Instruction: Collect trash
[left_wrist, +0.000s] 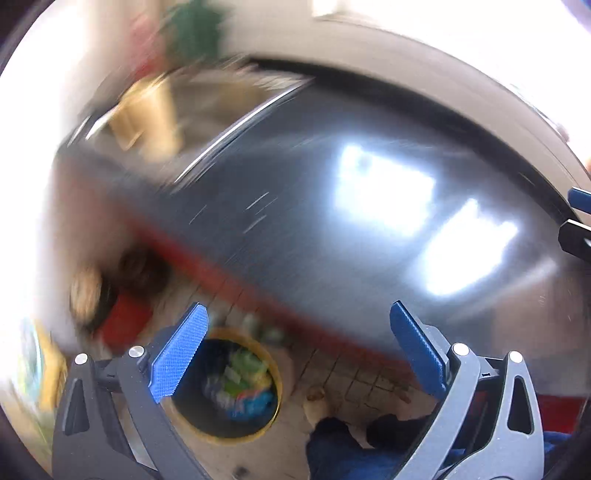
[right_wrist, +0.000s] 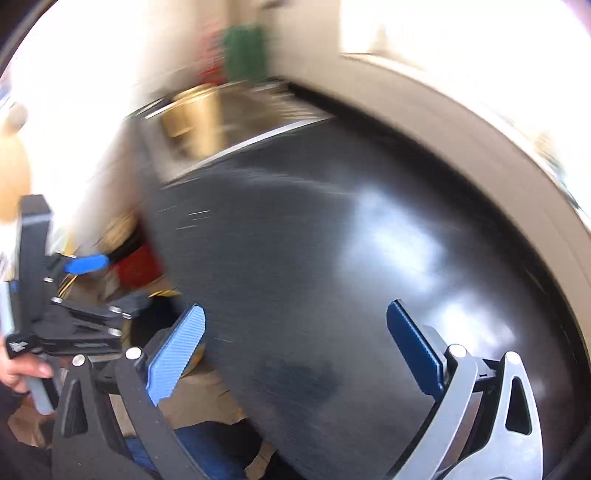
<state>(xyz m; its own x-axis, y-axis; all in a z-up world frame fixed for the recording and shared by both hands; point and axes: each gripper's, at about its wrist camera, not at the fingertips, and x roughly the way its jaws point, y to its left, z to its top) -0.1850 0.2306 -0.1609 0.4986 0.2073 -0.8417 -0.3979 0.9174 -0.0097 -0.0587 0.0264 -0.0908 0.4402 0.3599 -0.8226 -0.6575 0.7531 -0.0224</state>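
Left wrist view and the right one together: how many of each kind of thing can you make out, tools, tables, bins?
Two-finger grippers with blue ribbed pads: 2, the left gripper and the right gripper, both open
Glossy dark table: 1
Round yellow-rimmed bin on the floor: 1, the colourful trash inside is too blurred to count
Total: 4
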